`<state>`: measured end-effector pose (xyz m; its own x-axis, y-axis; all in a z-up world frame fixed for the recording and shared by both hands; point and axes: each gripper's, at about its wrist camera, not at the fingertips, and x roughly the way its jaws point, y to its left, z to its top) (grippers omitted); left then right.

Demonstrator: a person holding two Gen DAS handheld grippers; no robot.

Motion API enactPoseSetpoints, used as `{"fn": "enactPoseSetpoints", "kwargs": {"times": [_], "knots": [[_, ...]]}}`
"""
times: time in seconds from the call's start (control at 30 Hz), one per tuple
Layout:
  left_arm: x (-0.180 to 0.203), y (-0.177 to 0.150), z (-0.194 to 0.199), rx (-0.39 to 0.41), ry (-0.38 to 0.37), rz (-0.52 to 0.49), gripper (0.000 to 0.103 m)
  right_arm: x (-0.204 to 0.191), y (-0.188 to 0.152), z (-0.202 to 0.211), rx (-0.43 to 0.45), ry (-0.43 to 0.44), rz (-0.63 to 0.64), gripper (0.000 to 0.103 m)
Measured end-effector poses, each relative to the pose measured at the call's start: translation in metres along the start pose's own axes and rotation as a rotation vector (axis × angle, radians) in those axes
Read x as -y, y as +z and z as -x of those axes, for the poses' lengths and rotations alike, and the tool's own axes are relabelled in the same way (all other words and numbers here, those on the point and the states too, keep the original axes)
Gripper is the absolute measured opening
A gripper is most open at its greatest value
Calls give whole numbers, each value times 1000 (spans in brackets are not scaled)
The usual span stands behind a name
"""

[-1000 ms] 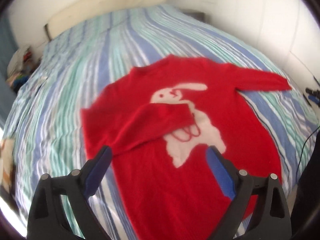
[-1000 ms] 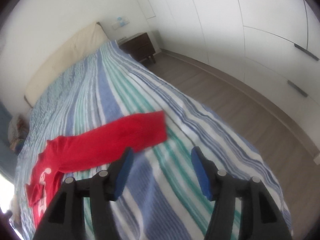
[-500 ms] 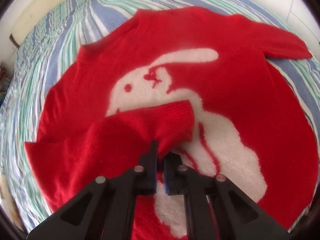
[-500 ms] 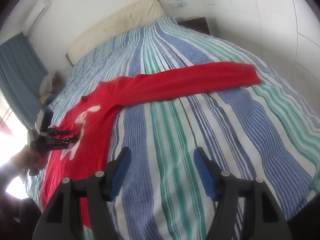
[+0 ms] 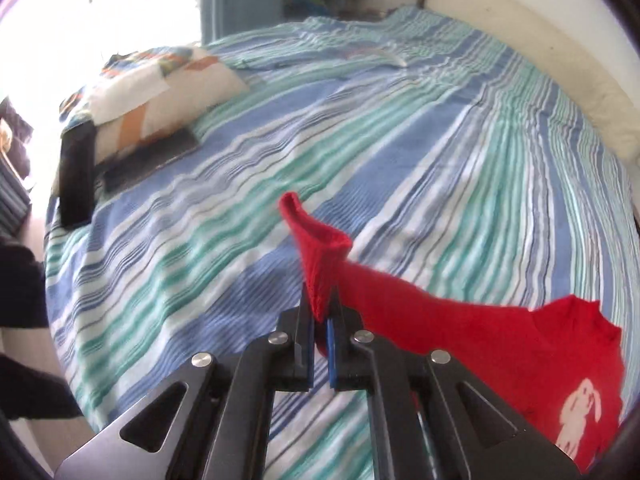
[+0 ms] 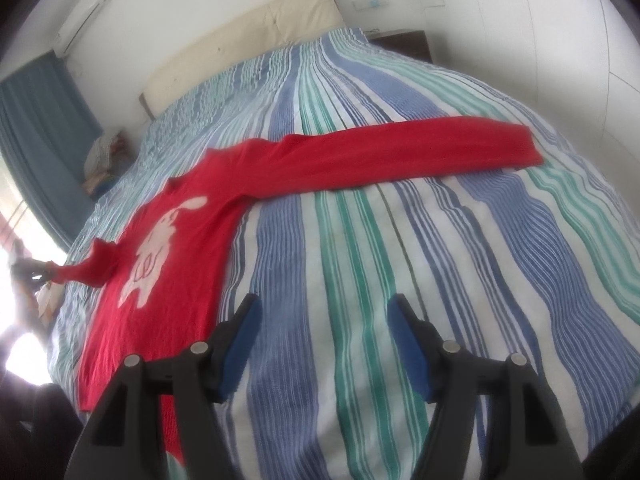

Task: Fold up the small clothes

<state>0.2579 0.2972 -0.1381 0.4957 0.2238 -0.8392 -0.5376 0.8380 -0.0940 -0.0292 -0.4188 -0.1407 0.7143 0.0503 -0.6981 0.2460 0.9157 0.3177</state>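
A red sweater [image 6: 176, 240] with a white rabbit on its front lies face up on the striped bedspread [image 6: 360, 260]. My left gripper [image 5: 320, 316] is shut on the cuff of one sleeve [image 5: 316, 248], which stands up out of the jaws; that sleeve is pulled out sideways away from the sweater's body [image 5: 560, 364]. In the right wrist view the same sleeve [image 6: 92, 268] stretches left toward the far left gripper [image 6: 36, 272]. The other sleeve [image 6: 400, 152] lies straight out to the right. My right gripper [image 6: 324, 332] hovers open over bare bedspread, beside the sweater's hem.
A patterned pillow [image 5: 160, 92] and a dark flat object [image 5: 76, 172] lie near the bed's far edge by the bright window. A cream headboard [image 6: 248, 36], blue curtain [image 6: 44, 120], dark nightstand [image 6: 404, 40] and white wardrobe doors surround the bed.
My left gripper closed on the folded-in sleeve's cuff and pulled it outward off the sweater's front. The right gripper swung over toward the sweater, then held still.
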Motion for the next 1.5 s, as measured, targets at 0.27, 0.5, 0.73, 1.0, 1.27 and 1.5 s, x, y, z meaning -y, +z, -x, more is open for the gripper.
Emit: {"fn": "enactPoseSetpoints", "kwargs": {"times": [0.27, 0.5, 0.73, 1.0, 1.27, 1.5], "knots": [[-28, -55, -41, -102, 6, 60, 3, -7, -6, -10, -37, -29, 42, 65], [-36, -63, -52, -114, 22, 64, 3, -3, -10, -15, -60, -52, 40, 65], [-34, -62, -41, -135, 57, 18, 36, -6, -10, -16, -60, -53, 56, 65], [3, -114, 70, -155, -188, -236, 66, -15, -3, 2, -93, -22, 102, 65], [64, -261, 109, -388, -396, -457, 73, -78, -41, -5, -446, 284, 157, 65], [68, -297, 99, -405, -365, -483, 65, -79, -72, -41, -533, 294, 84, 64]]}}
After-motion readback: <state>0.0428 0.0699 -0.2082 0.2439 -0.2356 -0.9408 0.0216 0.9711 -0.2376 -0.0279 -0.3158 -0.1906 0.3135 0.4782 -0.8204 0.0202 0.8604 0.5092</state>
